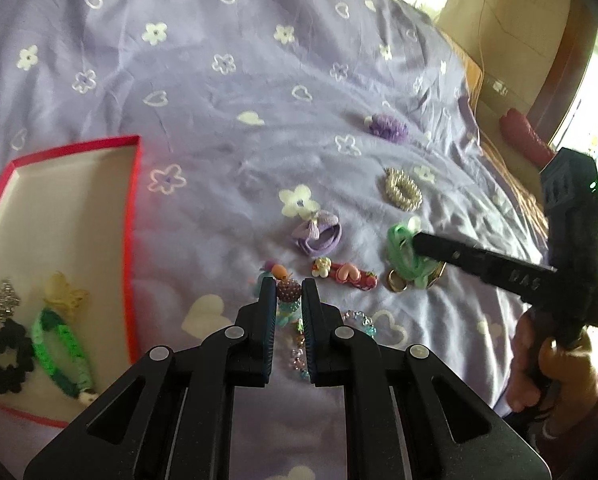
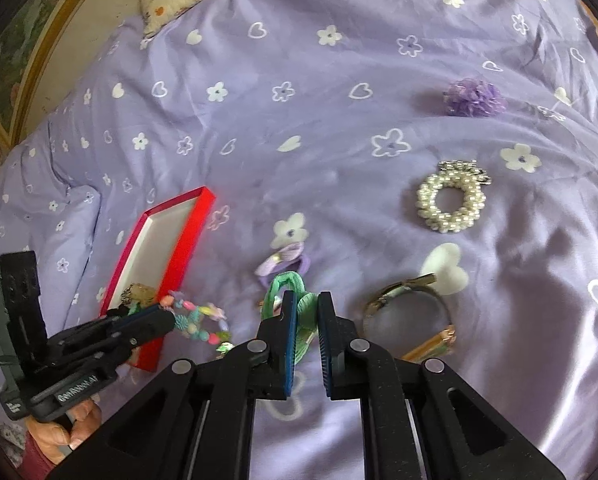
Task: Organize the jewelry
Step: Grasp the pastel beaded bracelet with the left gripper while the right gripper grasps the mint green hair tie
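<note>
Pastel beaded bracelet (image 2: 201, 322), purple berry charm (image 1: 288, 290).

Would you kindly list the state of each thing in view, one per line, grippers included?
Left gripper: shut on the colourful bead bracelet.
Right gripper: shut on the green ribbon hair tie.
Red box: open, holding a black scrunchie and a green hair tie.
Pearl scrunchie: lying loose on the bedspread.
Purple bow hair tie: lying loose.
Purple pom-pom: lying apart, farthest away.
</note>
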Motion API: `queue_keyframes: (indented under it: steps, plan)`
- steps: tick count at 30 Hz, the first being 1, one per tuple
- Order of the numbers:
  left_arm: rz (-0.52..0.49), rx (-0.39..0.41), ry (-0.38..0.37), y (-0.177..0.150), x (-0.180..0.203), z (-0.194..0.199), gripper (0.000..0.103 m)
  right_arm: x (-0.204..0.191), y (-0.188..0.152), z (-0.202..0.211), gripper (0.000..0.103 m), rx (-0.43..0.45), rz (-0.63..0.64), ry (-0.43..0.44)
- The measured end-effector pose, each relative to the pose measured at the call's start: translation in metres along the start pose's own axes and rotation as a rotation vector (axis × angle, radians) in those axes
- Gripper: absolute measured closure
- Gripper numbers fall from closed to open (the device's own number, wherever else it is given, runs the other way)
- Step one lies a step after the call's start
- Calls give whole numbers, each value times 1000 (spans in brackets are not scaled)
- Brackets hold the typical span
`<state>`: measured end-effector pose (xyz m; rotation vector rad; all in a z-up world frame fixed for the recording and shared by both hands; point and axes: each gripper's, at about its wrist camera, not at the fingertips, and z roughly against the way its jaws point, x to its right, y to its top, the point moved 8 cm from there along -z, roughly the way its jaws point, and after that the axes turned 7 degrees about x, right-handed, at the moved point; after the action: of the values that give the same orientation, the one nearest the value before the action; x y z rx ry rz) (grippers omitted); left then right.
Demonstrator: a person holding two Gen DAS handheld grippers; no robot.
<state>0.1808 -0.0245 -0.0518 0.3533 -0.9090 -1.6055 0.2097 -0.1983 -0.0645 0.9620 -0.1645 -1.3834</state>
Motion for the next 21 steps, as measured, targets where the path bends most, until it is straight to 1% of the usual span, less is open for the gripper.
queue_keyframes:
  steps: [15,21]
  plan:
    - [51,96,60,18,-41,53,92,-63,0,-18,94,-24,54,90]
    - [72,128,97,27,-65,70,92,-88,2,-30,94,-37,69,129]
